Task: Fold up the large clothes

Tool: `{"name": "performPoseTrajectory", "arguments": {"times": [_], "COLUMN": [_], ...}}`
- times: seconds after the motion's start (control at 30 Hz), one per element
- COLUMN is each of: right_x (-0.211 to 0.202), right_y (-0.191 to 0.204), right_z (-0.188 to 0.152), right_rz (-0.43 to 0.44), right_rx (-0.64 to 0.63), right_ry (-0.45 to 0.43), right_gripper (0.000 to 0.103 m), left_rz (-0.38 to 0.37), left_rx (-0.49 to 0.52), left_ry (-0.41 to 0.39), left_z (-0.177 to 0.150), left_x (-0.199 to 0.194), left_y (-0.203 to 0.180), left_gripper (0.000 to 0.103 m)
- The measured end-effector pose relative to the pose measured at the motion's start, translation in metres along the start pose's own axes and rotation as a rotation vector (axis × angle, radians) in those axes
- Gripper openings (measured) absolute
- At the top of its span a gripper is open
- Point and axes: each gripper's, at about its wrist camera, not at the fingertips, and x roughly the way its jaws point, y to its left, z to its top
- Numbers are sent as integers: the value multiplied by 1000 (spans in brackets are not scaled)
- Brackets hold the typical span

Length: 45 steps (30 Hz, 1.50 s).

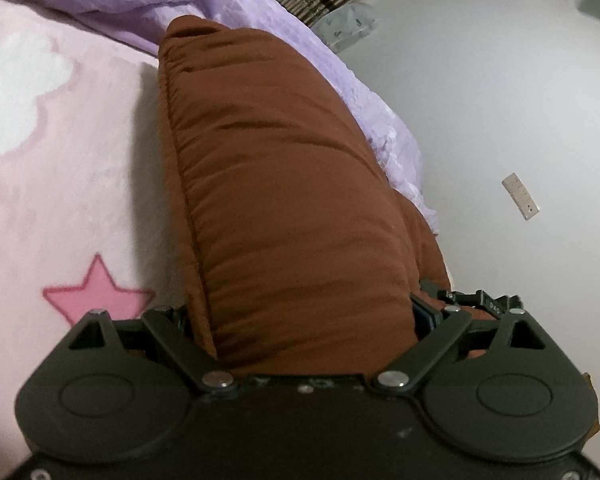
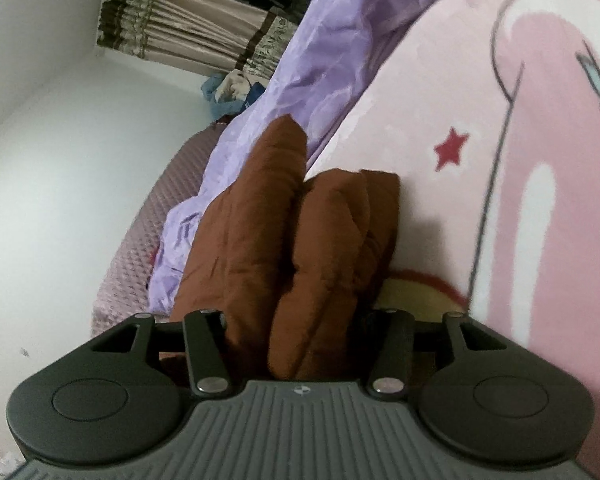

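Brown puffy jacket sits folded on the pink bed blanket, bulging between both tools' spread fingers; left tool and right tool. Can't tell if either's actually squeezing. Looks light, squishy, slippery, so grab thick folded edges.

Left gripper: matte black housing with two round caps, each bearing a raised disc, one behind each jaw. Two flat black link arms run from silver rivets at the centre outward to smaller silver pins; triangular cut-outs sit outboard of them. A small black clamp block stands beside the right-hand jaw.

Right gripper: same black caps, links and rivets, with a grey ribbed centre panel bearing a small round emblem
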Motion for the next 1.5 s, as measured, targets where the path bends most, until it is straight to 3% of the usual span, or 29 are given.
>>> {"name": "performPoseTrajectory", "arguments": {"times": [0.17,0.23,0.33,0.43,0.57,0.67,0.77,0.87,0.9,1.0,1.1,1.17,1.5], "right_x": [-5,-3,-18,-42,-71,-74,-66,-50,-44,-29,-13,-9,-6], "right_y": [5,12,31,52,100,147,190,220,224,224,204,191,168], "right_z": [-2,1,2,1,-11,-27,-52,-78,-87,-113,-122,-126,-139], "right_rz": [-4,-29,-103,-175,-285,-329,-344,-394,-426,-543,-617,-657,-678], "right_rx": [-14,-12,-70,-129,-281,-433,-579,-691,-722,-775,-741,-711,-693], "right_ry": [0,1,-33,-87,-193,-245,-268,-275,-280,-304,-247,-235,-204], "right_gripper": [61,75,80,80,77,76,75,66,58,50,41,40,38], "left_rz": [-13,23,99,185,257,359,407,427,443,459,493,510,504], "left_rx": [-12,-14,35,101,198,284,331,387,400,410,413,396,368], "left_ry": [-16,-3,19,-8,-123,-236,-305,-336,-338,-312,-249,-218,-193], "left_z": [-7,-5,1,0,-12,-27,-47,-76,-87,-115,-135,-142,-152], "left_x": [-14,-18,-33,-61,-97,-106,-104,-94,-90,-72,-46,-34,-25], "left_y": [-5,-10,-29,-50,-96,-141,-175,-197,-201,-201,-194,-184,-161], "left_gripper": [96,96,95,93,92,92,93,93,93,92,90,90,91]}}
